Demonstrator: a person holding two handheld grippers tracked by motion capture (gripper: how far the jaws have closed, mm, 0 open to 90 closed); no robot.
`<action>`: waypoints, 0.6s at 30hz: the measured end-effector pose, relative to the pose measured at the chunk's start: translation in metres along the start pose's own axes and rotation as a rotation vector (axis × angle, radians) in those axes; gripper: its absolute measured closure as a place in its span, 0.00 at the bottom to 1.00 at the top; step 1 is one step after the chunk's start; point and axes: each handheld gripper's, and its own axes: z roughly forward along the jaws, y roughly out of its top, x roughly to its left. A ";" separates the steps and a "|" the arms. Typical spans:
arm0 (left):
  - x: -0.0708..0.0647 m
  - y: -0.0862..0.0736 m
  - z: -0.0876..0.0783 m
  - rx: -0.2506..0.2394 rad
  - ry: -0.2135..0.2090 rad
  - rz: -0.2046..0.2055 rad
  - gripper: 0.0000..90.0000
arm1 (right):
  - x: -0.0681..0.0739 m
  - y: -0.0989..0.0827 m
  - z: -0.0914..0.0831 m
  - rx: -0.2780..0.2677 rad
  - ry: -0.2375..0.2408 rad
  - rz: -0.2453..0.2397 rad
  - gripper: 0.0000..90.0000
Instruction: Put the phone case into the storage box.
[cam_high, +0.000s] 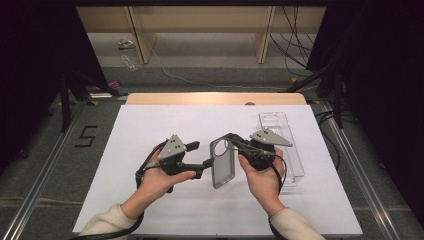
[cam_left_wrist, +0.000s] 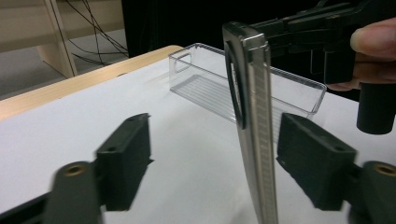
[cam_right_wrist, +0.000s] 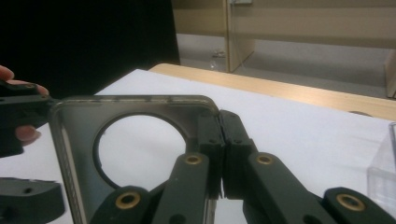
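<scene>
1. High view: a white tabletop (cam_high: 165, 120) carries a clear plastic tray (cam_high: 287, 145) at its right side, running from far to near. The person's left hand (cam_high: 159, 181) holds the left hand-held gripper (cam_high: 204, 164) left of centre, jaws pointing right. The right hand (cam_high: 262, 180) holds the right hand-held gripper (cam_high: 229, 138) just left of the tray, jaws pointing left. Between them a translucent phone case (cam_high: 223, 162) stands on edge above the tabletop, its far upper corner at the right gripper's tips and its left edge at the left gripper's tips.

2. Left gripper view: the two black jaws stand wide apart, one at each side. The phone case (cam_left_wrist: 254, 135) appears edge-on in the gap, close to the right-hand jaw; I cannot tell whether it touches that jaw. The left-hand jaw is well clear of it. The right hand-held gripper (cam_left_wrist: 268, 35) comes in from the upper right and meets the case's top corner. The clear tray (cam_left_wrist: 205, 84) lies beyond, on the white tabletop (cam_left_wrist: 70, 126).

3. Right gripper view: the jaws are pressed together on the case's right edge, just beside its top corner. The phone case (cam_right_wrist: 81, 140) spreads to the left, showing its round camera opening. A fingertip (cam_right_wrist: 5, 73) and part of the left hand-held gripper (cam_right_wrist: 28, 198) sit at the left edge.
</scene>
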 end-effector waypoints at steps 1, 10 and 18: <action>0.001 0.001 -0.001 0.003 0.005 0.005 0.22 | -0.001 0.000 0.000 0.001 -0.005 0.001 0.99; 0.006 -0.001 -0.008 0.036 0.029 0.026 0.09 | -0.004 0.002 -0.002 -0.009 -0.026 0.009 0.99; 0.011 -0.005 -0.015 0.063 0.068 0.054 0.01 | -0.007 0.004 -0.004 -0.015 -0.034 0.013 0.99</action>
